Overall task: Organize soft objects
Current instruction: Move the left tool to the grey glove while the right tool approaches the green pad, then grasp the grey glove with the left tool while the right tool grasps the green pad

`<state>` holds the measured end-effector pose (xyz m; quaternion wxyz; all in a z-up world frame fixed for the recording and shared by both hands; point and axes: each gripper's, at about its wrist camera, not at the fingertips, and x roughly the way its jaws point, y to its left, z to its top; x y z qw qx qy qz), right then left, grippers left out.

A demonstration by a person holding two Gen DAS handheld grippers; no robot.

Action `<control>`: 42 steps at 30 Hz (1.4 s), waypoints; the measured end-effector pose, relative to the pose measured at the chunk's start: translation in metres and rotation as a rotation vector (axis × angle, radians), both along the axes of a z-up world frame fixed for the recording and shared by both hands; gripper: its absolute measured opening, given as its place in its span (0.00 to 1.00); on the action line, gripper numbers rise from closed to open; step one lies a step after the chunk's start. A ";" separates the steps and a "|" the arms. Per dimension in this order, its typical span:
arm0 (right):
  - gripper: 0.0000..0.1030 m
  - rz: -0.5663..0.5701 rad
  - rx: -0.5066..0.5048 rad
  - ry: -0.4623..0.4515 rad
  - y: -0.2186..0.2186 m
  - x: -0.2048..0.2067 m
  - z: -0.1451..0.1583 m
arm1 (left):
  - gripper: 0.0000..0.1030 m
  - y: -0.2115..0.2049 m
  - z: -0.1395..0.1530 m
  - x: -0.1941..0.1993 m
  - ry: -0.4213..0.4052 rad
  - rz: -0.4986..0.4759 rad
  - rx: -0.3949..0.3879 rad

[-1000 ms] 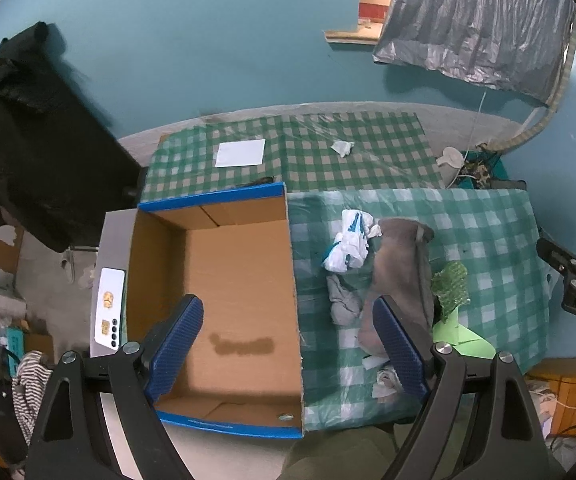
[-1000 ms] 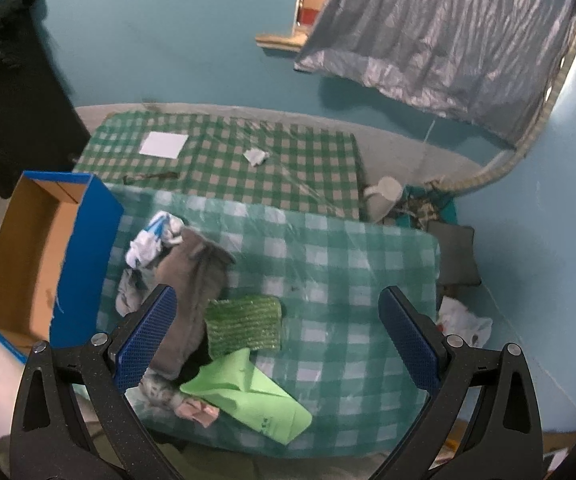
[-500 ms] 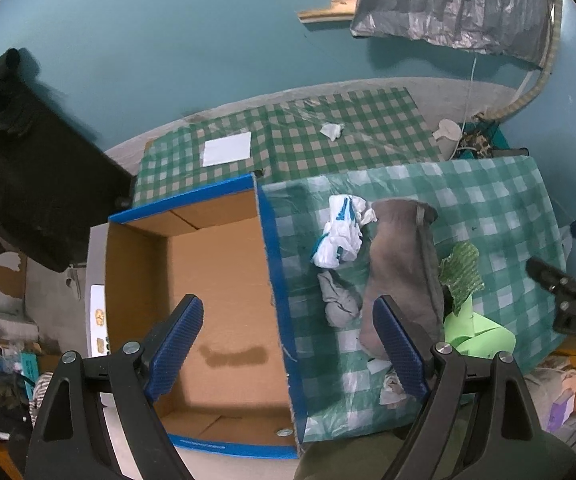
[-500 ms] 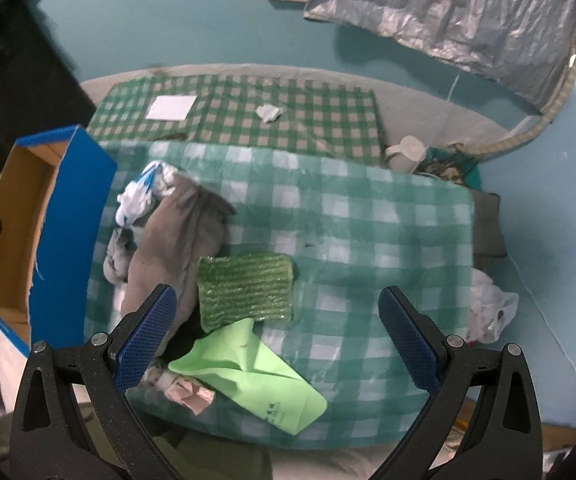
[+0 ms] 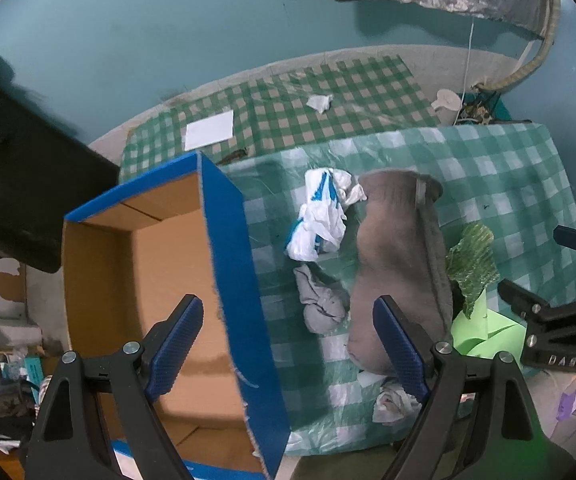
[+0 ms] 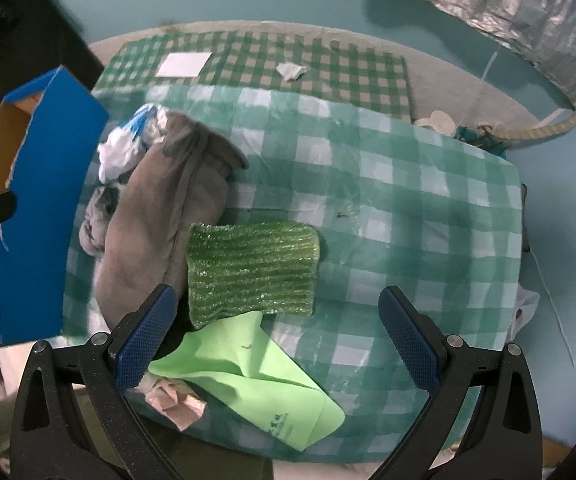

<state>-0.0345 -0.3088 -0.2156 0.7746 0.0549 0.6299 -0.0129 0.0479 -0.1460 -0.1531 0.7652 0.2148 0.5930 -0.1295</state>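
An open cardboard box [image 5: 136,264] with blue outer walls [image 6: 44,208] stands left of a table with a green checked cloth [image 6: 407,208]. On the cloth lie a long grey cloth [image 5: 395,256] [image 6: 160,216], a white and blue plastic bag [image 5: 319,216] [image 6: 128,140], a small grey sock [image 5: 319,300], a green ribbed sponge cloth [image 6: 252,268] [image 5: 471,264], a light green sheet [image 6: 248,372] and crumpled paper [image 6: 176,400]. My left gripper [image 5: 288,344] hangs open over the box wall and sock. My right gripper [image 6: 276,336] hangs open above the sponge cloth's near edge, empty.
A second checked cloth [image 5: 288,112] lies on the floor beyond, with a white paper square [image 5: 210,134] and a crumpled scrap [image 5: 319,102]. A black cloth [image 5: 16,184] hangs at left. Clutter lies at the floor's right, near a white cup [image 5: 445,102].
Both grippers have come lower and closer to the table. The left view has shifted right from the box interior toward the box wall; the sponge cloth now sits between the right gripper's fingers in view.
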 end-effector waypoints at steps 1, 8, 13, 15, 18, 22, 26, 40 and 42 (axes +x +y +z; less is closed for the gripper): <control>0.97 0.009 -0.002 0.002 0.001 0.001 -0.002 | 0.86 -0.003 -0.005 0.001 0.007 -0.001 0.005; 0.97 0.070 -0.003 0.032 0.014 0.007 -0.020 | 0.86 -0.012 -0.028 0.003 0.038 -0.009 0.022; 0.97 0.098 -0.008 0.051 0.024 0.011 -0.030 | 0.86 -0.015 -0.039 0.004 0.049 0.000 0.038; 0.97 0.102 -0.017 0.059 0.026 0.013 -0.032 | 0.86 -0.015 -0.043 0.004 0.055 0.005 0.041; 0.97 0.103 -0.017 0.072 0.028 0.013 -0.039 | 0.86 -0.016 -0.046 0.006 0.060 0.013 0.044; 0.97 0.098 -0.032 0.094 0.028 0.015 -0.048 | 0.86 -0.018 -0.050 0.006 0.065 0.021 0.050; 0.97 0.083 -0.040 0.103 0.022 0.015 -0.055 | 0.86 -0.019 -0.055 0.007 0.073 0.023 0.050; 0.43 -0.007 0.024 0.134 -0.025 0.018 -0.086 | 0.86 -0.036 -0.067 0.006 0.140 0.012 0.003; 0.39 -0.016 0.029 0.129 -0.030 0.017 -0.085 | 0.86 -0.041 -0.066 0.006 0.142 0.006 -0.006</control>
